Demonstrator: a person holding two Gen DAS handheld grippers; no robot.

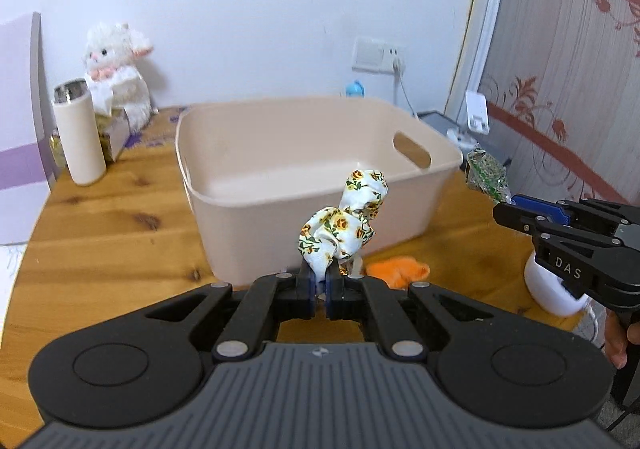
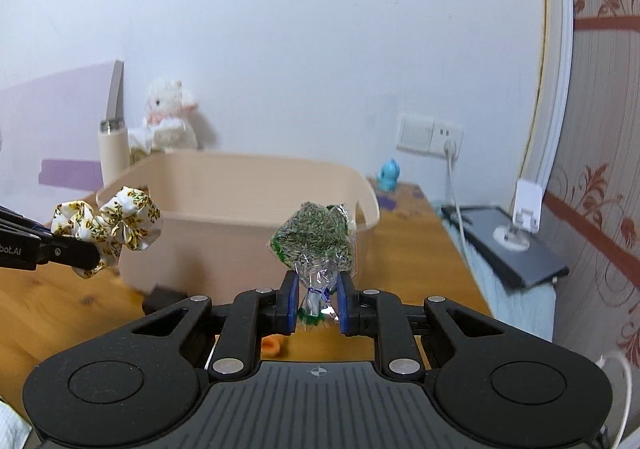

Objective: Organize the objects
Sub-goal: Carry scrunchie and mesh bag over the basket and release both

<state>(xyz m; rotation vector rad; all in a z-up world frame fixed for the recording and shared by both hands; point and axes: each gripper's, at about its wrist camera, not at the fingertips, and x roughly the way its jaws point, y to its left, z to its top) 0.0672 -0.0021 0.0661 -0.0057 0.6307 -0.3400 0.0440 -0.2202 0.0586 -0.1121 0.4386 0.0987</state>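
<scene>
Fingers of the left gripper (image 1: 319, 281) are pinched tight on one floral fabric scrunchie (image 1: 344, 225), white with yellow flowers, carried clear of the wooden table (image 1: 112, 233) just near of the beige plastic bin (image 1: 248, 185); holding it high likely lets it pass over the rim and drop inside. The right gripper (image 2: 318, 299) grips one clear cellophane sachet of dried green herbs (image 2: 316, 237) by its tied neck, so the bulky end stands free above the fingers, right of the scrunchie and also short of the bin. Inside, the bin shows nothing yet. One orange soft object (image 1: 398, 271) lies on the table at the bin's near wall, probably next. At the far left stand one cream tumbler (image 1: 78, 137) and one white plush toy (image 1: 116, 65); one small blue figurine (image 2: 388, 175) sits behind the bin.
</scene>
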